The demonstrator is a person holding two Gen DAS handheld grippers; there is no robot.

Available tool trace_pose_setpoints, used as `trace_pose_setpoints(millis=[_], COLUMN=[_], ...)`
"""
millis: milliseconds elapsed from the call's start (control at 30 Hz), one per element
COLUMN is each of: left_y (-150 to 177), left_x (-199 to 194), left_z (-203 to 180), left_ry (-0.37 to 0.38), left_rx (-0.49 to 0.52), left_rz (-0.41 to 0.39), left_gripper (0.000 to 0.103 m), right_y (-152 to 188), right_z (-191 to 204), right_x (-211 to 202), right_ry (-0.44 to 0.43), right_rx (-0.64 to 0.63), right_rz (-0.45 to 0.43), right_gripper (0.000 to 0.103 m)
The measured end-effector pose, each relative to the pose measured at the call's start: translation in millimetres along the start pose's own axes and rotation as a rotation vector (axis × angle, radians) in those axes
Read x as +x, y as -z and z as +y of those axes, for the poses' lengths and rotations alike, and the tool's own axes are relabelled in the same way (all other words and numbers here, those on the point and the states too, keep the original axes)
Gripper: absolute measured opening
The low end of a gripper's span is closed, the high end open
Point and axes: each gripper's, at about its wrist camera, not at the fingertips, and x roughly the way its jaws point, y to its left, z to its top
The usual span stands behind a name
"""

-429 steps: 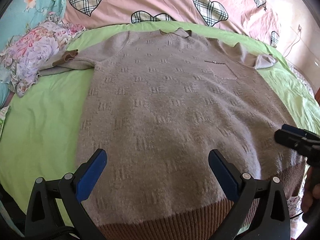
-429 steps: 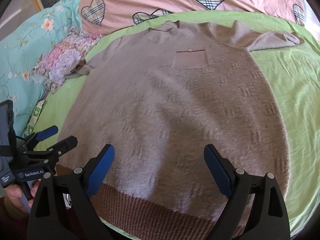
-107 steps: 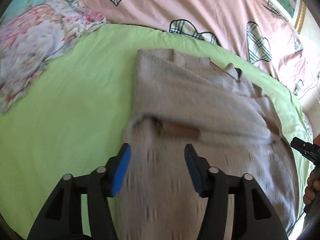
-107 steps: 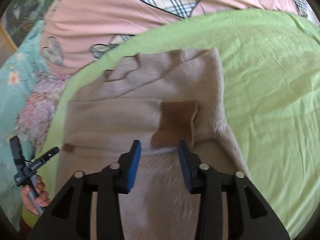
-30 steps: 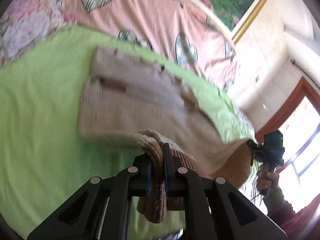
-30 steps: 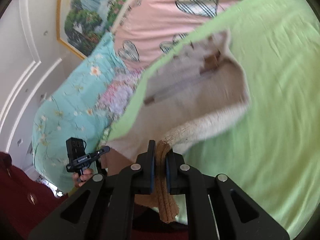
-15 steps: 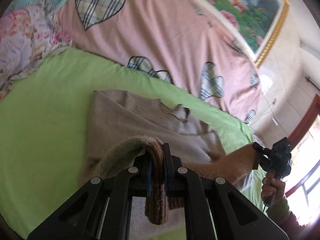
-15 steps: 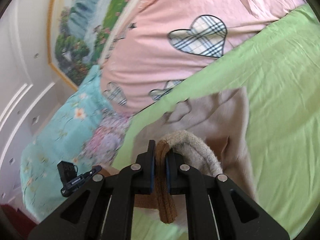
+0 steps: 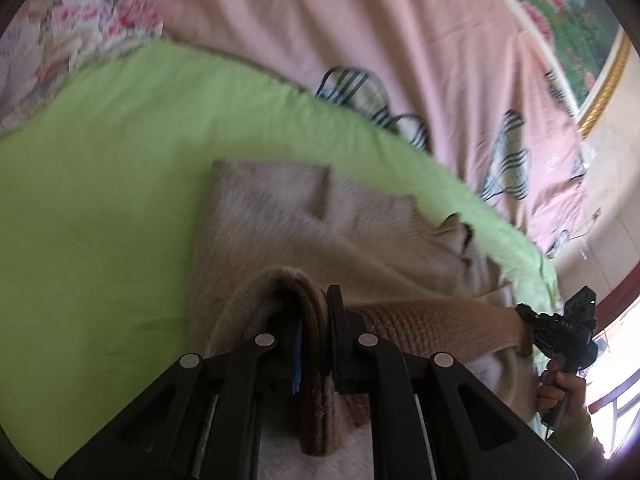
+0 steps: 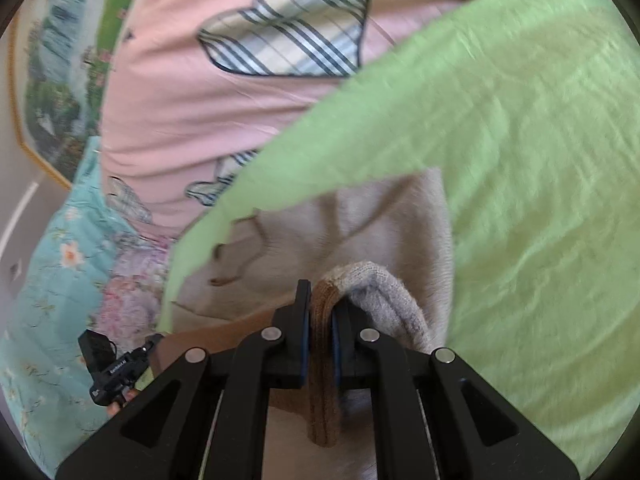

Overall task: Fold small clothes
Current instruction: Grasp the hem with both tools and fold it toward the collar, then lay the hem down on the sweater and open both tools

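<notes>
Hem (image 9: 424, 326) of the grey sweater (image 9: 276, 216) is pinched at both corners: left gripper (image 9: 314, 332) and right gripper (image 10: 320, 320) are each clamped tight on the brown ribbed band, above the garment's upper half lying on the green bed sheet (image 9: 92, 184). Best to carry both corners forward level, band taut, and lay them on the collar (image 10: 240, 248) before letting go.
</notes>
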Motion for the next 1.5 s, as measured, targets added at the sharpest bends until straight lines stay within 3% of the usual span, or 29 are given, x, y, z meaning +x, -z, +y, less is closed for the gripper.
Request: trace_pose_setpoints(millis=[100, 233, 333, 367, 467, 567, 667, 700, 833, 900, 933, 1033, 1100, 1200, 1367, 1500], left_y=[4.2, 27.5, 58.5, 66.2, 86.2, 88.9, 75.5, 67.4, 26.7, 2.5, -10.4, -42.3, -52.0, -50.8, -22.4, 8.9], left_x=[-4.3, -39.1, -47.9, -43.3, -14.5, 13.8, 33.7, 37.1, 48.6, 53.3, 54.2, 48.8, 43.5, 42.8, 19.2, -14.7], left_z=[5.0, -12.9, -47.9, -59.9, -98.9, -115.6, -112.1, -109.2, -93.0, -78.4, -69.7, -40.6, -18.4, -1.5, -7.2, -11.4], left_ry=[0.017, 0.035, 0.110, 0.127, 0.168, 0.146, 0.140, 0.140, 0.123, 0.081, 0.083, -0.086, -0.063, -0.034, -0.071, -0.072], left_rx=[-0.030, 0.031, 0.120, 0.154, 0.247, 0.292, 0.278, 0.271, 0.270, 0.234, 0.197, 0.116, 0.037, -0.028, 0.003, -0.006], left_rz=[0.013, 0.017, 0.084, 0.112, 0.198, 0.235, 0.253, 0.246, 0.203, 0.177, 0.162, 0.056, 0.021, 0.002, -0.003, -0.009], left_gripper=[0.015, 0.024, 0.030, 0.031, 0.030, 0.030, 0.028, 0.023, 0.016, 0.012, 0.015, 0.014, 0.014, 0.013, 0.016, 0.031], right_y=[0.3, 4.3, 22.6, 30.2, 61.0, 83.7, 78.1, 71.3, 27.8, 7.0, -2.8, -26.3, -31.3, -24.2, -10.3, 11.4], right_z=[-4.1, -0.6, 23.7, 34.8, 75.9, 105.3, 106.0, 104.3, 90.1, 82.3, 74.5, 43.0, 27.0, 16.4, 25.4, 33.6], right_x=[1.0, -35.3, -60.8, -60.6, -33.0, 11.3, 43.1, 49.1, 62.4, 64.6, 64.6, 48.7, 33.9, 20.7, 5.8, -22.0], right_ry=[0.014, 0.036, 0.000, -0.027, -0.093, -0.105, -0.051, -0.041, 0.003, 0.113, 0.152, 0.147, 0.127, 0.140, 0.153, 0.148], right_rx=[0.028, 0.033, -0.073, -0.117, -0.292, -0.425, -0.454, -0.454, -0.394, -0.386, -0.356, -0.181, -0.096, -0.070, -0.092, -0.093], right_rz=[0.024, -0.050, -0.073, -0.047, 0.139, 0.291, 0.352, 0.353, 0.285, 0.203, 0.171, 0.041, -0.039, -0.085, -0.081, -0.083], right_gripper=[0.013, 0.039, 0.040, 0.040, 0.040, 0.040, 0.039, 0.036, 0.036, 0.036, 0.036, 0.036, 0.036, 0.038, 0.038, 0.041])
